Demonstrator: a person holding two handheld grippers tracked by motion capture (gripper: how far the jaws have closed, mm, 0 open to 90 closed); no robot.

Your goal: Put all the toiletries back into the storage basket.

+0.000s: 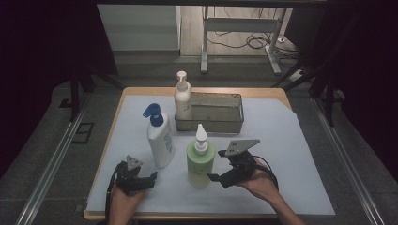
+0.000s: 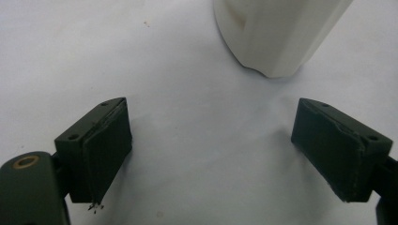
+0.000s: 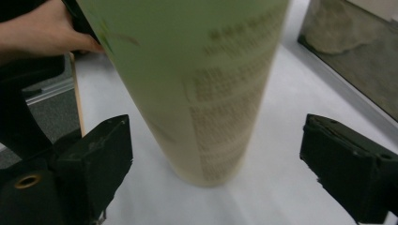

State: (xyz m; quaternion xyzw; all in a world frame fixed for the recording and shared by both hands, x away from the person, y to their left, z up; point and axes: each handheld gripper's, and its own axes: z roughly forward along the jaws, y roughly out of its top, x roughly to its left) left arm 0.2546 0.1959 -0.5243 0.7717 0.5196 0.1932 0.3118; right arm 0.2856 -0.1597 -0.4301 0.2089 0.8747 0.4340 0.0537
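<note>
The right gripper (image 1: 212, 177) has its jaws spread wide around the green bottle (image 1: 200, 164), not touching it (the bottle stands upright near the tabletop's (image 1: 281, 140) front). The left gripper (image 1: 151, 179), jaws wide and empty, sits just before the white bottle (image 1: 160, 143).

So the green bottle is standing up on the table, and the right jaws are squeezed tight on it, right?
Not quite. The green bottle does stand upright on the table, but the right gripper isn't squeezing it. The right gripper view shows its jaws open, one on each side of the bottle, with gaps between.
</note>
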